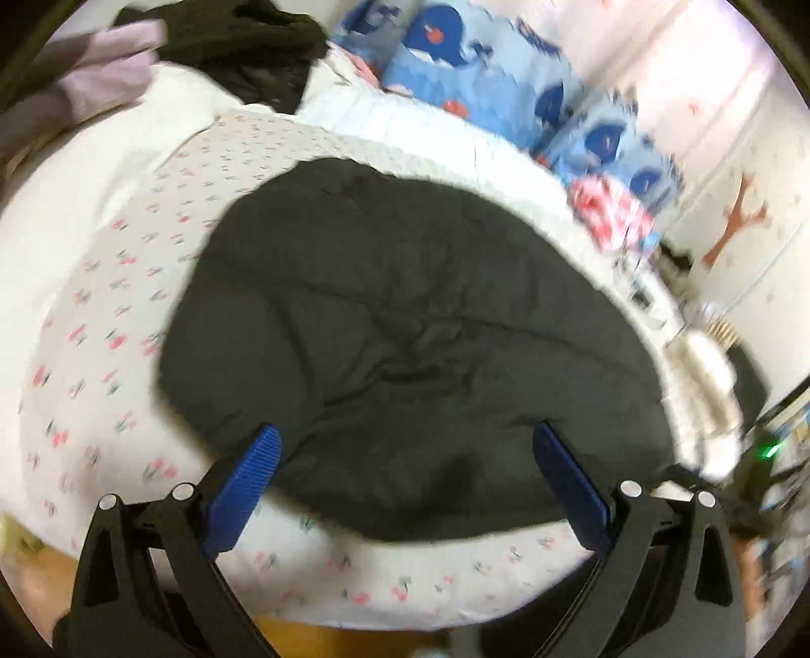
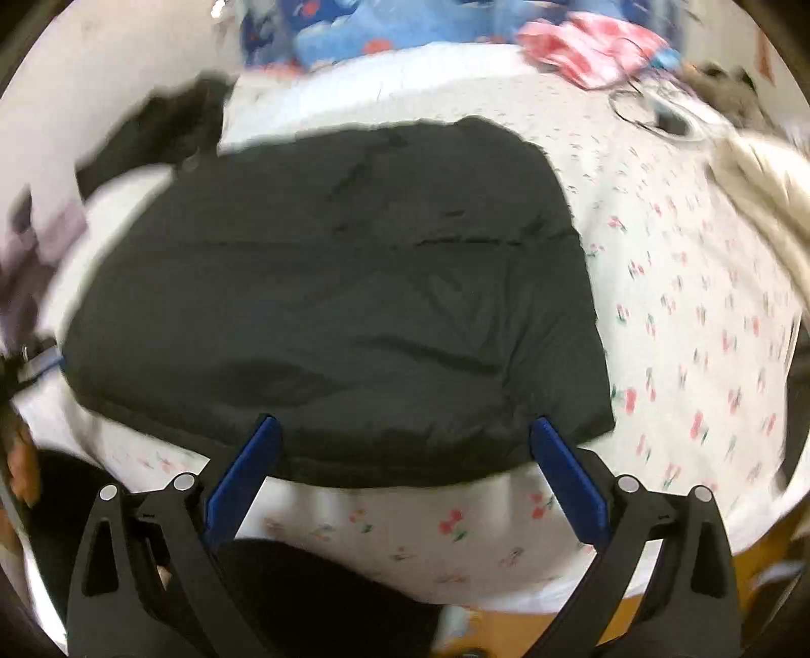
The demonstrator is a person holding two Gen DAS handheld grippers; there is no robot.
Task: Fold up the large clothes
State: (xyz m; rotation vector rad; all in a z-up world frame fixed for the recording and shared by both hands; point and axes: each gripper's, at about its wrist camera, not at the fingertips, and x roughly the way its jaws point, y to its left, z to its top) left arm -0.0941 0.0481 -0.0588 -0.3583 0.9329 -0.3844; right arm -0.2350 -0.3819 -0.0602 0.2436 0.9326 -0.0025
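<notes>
One black jacket [image 2: 334,303] on one bed [image 2: 683,329]; two whale-print pillows [image 1: 481,66]; one lilac garment [image 1: 101,71]; four blue fingers [image 1: 243,486].

**Q:** What type of location is this?

**A:** A home bedroom, probably a child's.

**Q:** Which visible items confirm it?

**A:** A bed with a cherry-print sheet [image 2: 673,314]. Blue whale-print pillows [image 1: 455,55] along its far edge. A wall [image 1: 749,126] with a tree decal [image 1: 734,217]. Loose clothing: a dark padded garment [image 2: 344,303] spread flat on the sheet, a black garment [image 1: 243,45], a lilac garment [image 1: 101,66], and a red-and-white patterned cloth [image 2: 587,45].
</notes>
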